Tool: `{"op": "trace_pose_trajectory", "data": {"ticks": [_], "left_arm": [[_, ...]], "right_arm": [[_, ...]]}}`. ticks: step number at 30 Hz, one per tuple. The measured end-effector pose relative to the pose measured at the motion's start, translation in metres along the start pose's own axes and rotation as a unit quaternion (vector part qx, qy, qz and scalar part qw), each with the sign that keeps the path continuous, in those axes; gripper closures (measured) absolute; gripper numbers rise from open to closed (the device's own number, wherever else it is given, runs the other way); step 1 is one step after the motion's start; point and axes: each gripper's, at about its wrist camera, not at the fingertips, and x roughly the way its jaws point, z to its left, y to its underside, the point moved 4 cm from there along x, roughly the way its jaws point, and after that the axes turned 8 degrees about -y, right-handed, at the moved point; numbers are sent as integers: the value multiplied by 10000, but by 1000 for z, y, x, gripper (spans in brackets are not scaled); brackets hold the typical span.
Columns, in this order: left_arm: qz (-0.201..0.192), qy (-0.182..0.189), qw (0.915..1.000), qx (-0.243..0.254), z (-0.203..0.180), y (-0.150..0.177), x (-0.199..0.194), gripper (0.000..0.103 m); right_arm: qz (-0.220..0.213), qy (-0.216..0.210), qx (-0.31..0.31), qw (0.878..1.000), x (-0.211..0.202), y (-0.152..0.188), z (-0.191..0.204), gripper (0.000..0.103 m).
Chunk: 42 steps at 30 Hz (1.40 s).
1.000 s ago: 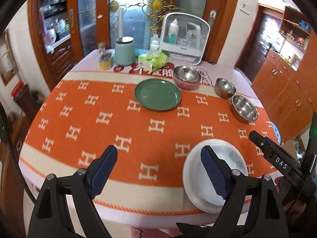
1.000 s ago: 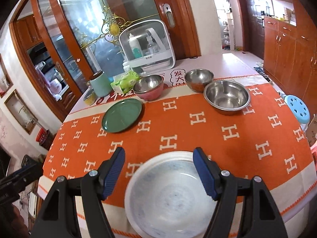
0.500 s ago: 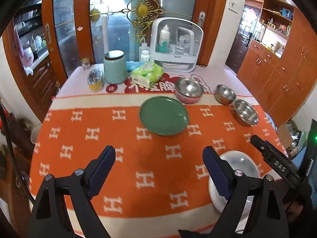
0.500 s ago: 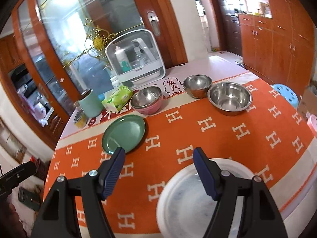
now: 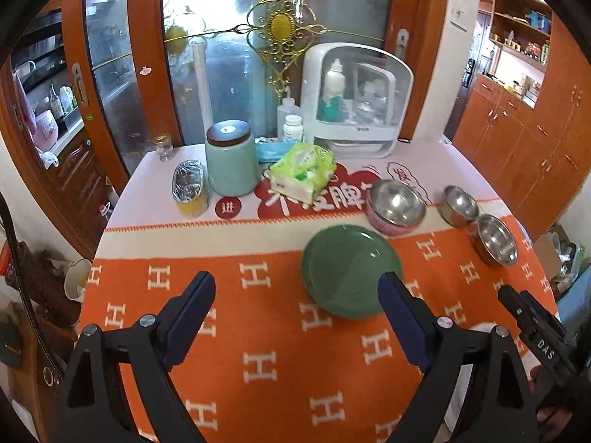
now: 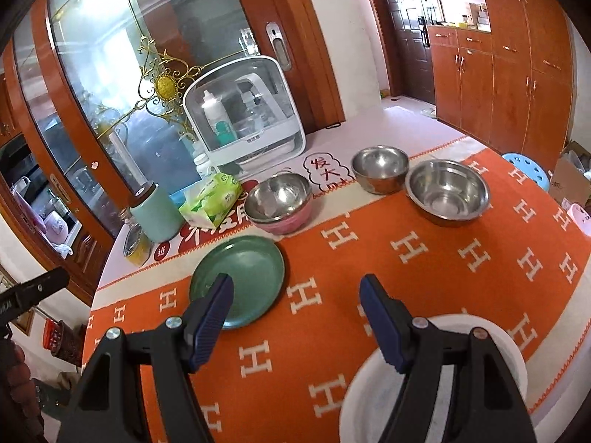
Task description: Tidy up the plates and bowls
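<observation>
Orange cloth (image 5: 280, 347) with white H marks covers the desk (image 5: 236, 234), and glass doors in wood frames stand behind it.

From the left wrist camera, left to right: a foil-topped tub (image 5: 189, 192) at 10 o'clock of the left claw (image 5: 295, 317), a mint jar (image 5: 231, 162) at 11, a green tissue pack (image 5: 301, 173) at 12 and a white cabinet (image 5: 356, 103) behind it. The green plate (image 5: 349, 269) lies flat at 1 o'clock, its near rim just beside the right finger's tip. A pink bowl (image 5: 395, 205) sits just beyond the plate, and two steel bowls (image 5: 460, 205) (image 5: 495, 240) stand side by side at 2 o'clock. This claw is spread wide with nothing between its fingers.

From the right wrist camera the plate (image 6: 240, 277) lies at 10 o'clock of the right claw (image 6: 295, 302), partly behind the left finger's tip. The pink bowl (image 6: 279, 201) is at 12, the steel bowls (image 6: 380, 168) (image 6: 447, 192) at 1 and 2. A white plate (image 6: 491, 336) lies at 5 o'clock at the desk's near edge, mostly hidden by the right finger. This claw is spread too, holding nothing, bare cloth in its gap.
</observation>
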Motion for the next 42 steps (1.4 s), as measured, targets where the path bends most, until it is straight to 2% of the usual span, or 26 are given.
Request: {"op": "trace_pose_trajectory", "data": {"ticks": [11,16,19,29,38,42], "left_arm": [[75,207,9997,85,1,-18,59,14],[159,439,9988,176,-8,-13,88,14],[338,492,9979,268,-14,-5,111,14],[927,685,9927,363,-32,21,176,14],[1416,861,9856,331,-43,37,219,14],[1518,969,9834,238,-46,40,231,14]], "right_arm": [[13,134,-208,9997,54,-9,17,32],[144,117,-269,9995,77,-4,18,32],[341,90,-191,9992,93,3,15,32],[994,-534,276,9932,139,33,8,32],[1214,-1071,480,9856,165,52,8,32],[1304,-1132,542,9835,177,57,7,32]]}}
